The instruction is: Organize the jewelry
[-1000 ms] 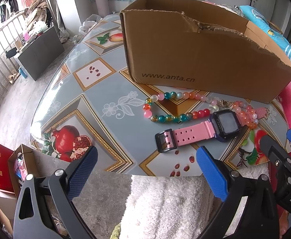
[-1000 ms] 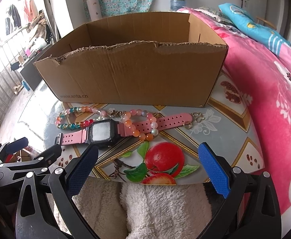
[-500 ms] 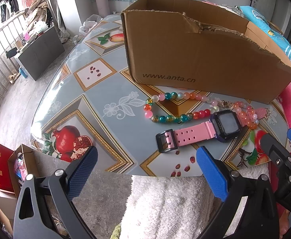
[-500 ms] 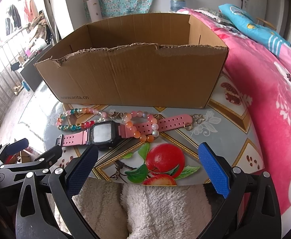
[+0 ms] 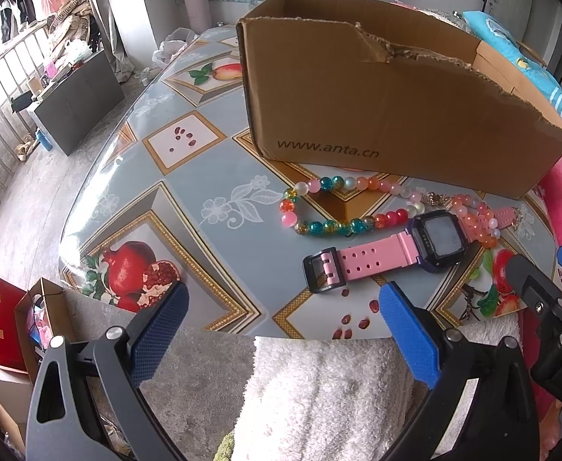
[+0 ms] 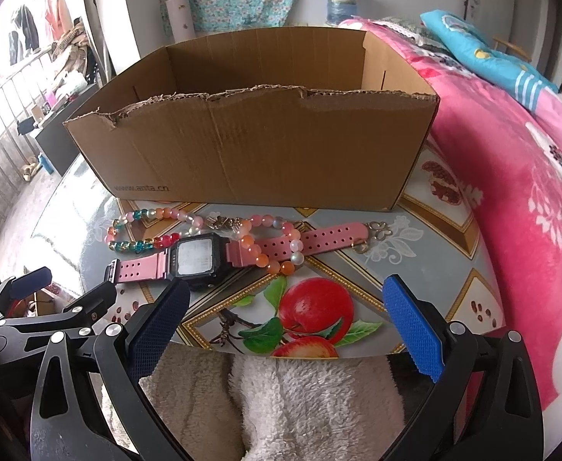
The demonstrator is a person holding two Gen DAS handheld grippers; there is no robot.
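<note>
At 9 o'clock in the left wrist view, a red bag [image 5: 6, 319] and a brown paper bag [image 5: 40, 307] stand on the floor below the bench [image 5: 173, 199], whose covering is printed with pomegranates, apples and gold-edged squares. The left tongs [image 5: 279, 324] hang at 6 o'clock over the bench's near edge, jaws wide apart and holding nothing, with white fleece [image 5: 319, 395] beneath them. Toward 12 o'clock sits a cardboard box [image 5: 377, 115] with a torn top edge; its near wall reads "www.anta.cn" in dark print. Just in front of the box, at about 2 o'clock, lies a bead bracelet [image 5: 319, 207] of teal, red, orange, pink and milky white beads, laid in a loose loop on the bench. Touching it on the right is a watch [image 5: 434, 236] with a black square case, a grey blank screen, a pink perforated strap and a black buckle; a second string of pale pink and orange beads [image 5: 477, 219] lies across its far strap. At 3 o'clock the black frame of the right tongs, with letters "DAS" on it, enters the view. In the right wrist view the right tongs [image 6: 285, 307] are also spread wide and empty at 6 o'clock, with the watch [image 6: 196, 255] just beyond the left pad at 10 o'clock. A pink flowered blanket [image 6: 531, 192] fills 3 o'clock.
</note>
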